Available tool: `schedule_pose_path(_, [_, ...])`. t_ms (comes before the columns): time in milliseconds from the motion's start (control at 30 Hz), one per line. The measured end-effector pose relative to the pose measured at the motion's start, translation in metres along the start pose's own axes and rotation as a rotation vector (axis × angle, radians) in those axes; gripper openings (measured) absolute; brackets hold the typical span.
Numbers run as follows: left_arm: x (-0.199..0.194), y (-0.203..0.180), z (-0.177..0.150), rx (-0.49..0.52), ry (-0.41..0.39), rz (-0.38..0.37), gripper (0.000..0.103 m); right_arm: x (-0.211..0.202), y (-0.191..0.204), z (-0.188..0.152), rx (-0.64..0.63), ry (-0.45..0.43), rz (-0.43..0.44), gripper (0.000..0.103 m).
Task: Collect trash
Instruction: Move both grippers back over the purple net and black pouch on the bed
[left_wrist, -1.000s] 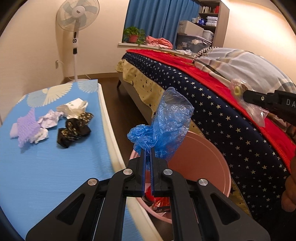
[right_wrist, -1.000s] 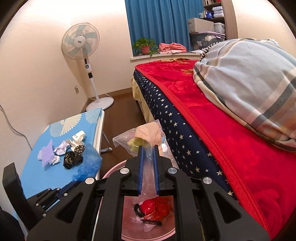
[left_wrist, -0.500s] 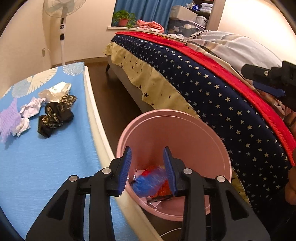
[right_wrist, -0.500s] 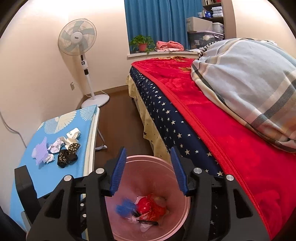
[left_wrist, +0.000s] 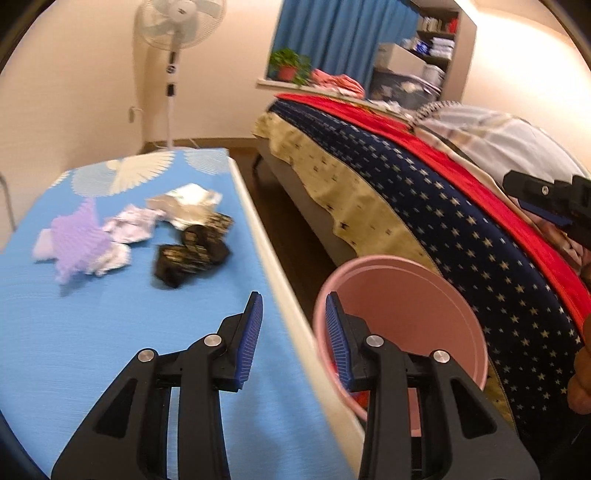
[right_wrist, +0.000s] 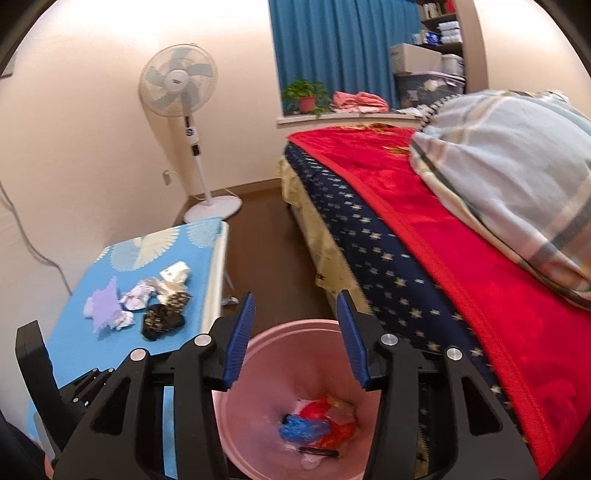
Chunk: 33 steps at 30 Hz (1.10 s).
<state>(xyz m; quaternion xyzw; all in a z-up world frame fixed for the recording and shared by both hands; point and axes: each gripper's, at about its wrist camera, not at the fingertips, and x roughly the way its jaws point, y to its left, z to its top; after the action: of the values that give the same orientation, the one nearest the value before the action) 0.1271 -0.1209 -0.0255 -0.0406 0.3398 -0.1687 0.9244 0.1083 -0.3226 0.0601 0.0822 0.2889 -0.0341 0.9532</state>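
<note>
A pink bin (right_wrist: 284, 369) stands on the floor between the blue board and the bed; it also shows in the left wrist view (left_wrist: 402, 314). A blue plastic bag (right_wrist: 301, 428) and red wrappers (right_wrist: 332, 417) lie in its bottom. On the blue board (left_wrist: 74, 332) lie a purple piece (left_wrist: 75, 240), crumpled white paper (left_wrist: 129, 229), a silver-white wrapper (left_wrist: 188, 203) and a black patterned wrapper (left_wrist: 192, 253). My left gripper (left_wrist: 293, 332) is open and empty over the board's right edge. My right gripper (right_wrist: 297, 332) is open and empty above the bin.
A bed (right_wrist: 424, 240) with a red blanket and starred navy cover fills the right, with a striped duvet (right_wrist: 517, 177) on it. A standing fan (right_wrist: 184, 110) is by the far wall. Brown floor (right_wrist: 266, 251) runs between board and bed.
Both grippers opened and dropped their bags into the bin: the blue bag from the left, the clear bag from the right. The left gripper has since swung left toward the board.
</note>
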Motion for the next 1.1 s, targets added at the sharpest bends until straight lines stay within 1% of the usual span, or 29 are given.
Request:
schedule_pose_path(133, [-0.009, 0.025, 0.002, -0.041, -0.034, 0.054, 0.035, 0.007, 0.026, 0.001, -0.032, -0.009, 0.052, 0.04])
schedule_pose_path(233, [-0.015, 0.048, 0.002, -0.078, -0.053, 0.101, 0.035, 0.016, 0.046, 0.001, -0.047, -0.009, 0.091, 0.04])
schedule_pose_path(333, [-0.019, 0.068, 0.001, -0.099, -0.062, 0.145, 0.035, 0.03, 0.067, -0.001, -0.053, 0.01, 0.132, 0.04])
schedule_pose_path(467, [-0.019, 0.101, 0.001, -0.154, -0.067, 0.213, 0.035, 0.046, 0.1, -0.005, -0.075, 0.026, 0.184, 0.04])
schedule_pose_path(533, [-0.019, 0.114, 0.002, -0.178, -0.073, 0.235, 0.035, 0.054, 0.114, -0.008, -0.093, 0.032, 0.204, 0.04])
schedule_pose_path(667, [-0.018, 0.143, 0.002, -0.245, -0.087, 0.287, 0.035, 0.078, 0.138, -0.018, -0.123, 0.059, 0.223, 0.04])
schedule_pose_path(833, [-0.01, 0.175, 0.003, -0.317, -0.095, 0.335, 0.035, 0.106, 0.15, -0.028, -0.134, 0.094, 0.224, 0.04])
schedule_pose_path(900, [-0.006, 0.184, 0.004, -0.341, -0.097, 0.343, 0.035, 0.119, 0.153, -0.032, -0.128, 0.118, 0.228, 0.041])
schedule_pose_path(1000, [0.001, 0.199, 0.007, -0.386, -0.096, 0.348, 0.035, 0.144, 0.158, -0.039, -0.116, 0.18, 0.231, 0.045])
schedule_pose_path(1100, [0.01, 0.215, 0.009, -0.437, -0.094, 0.347, 0.035, 0.163, 0.164, -0.045, -0.112, 0.205, 0.224, 0.047])
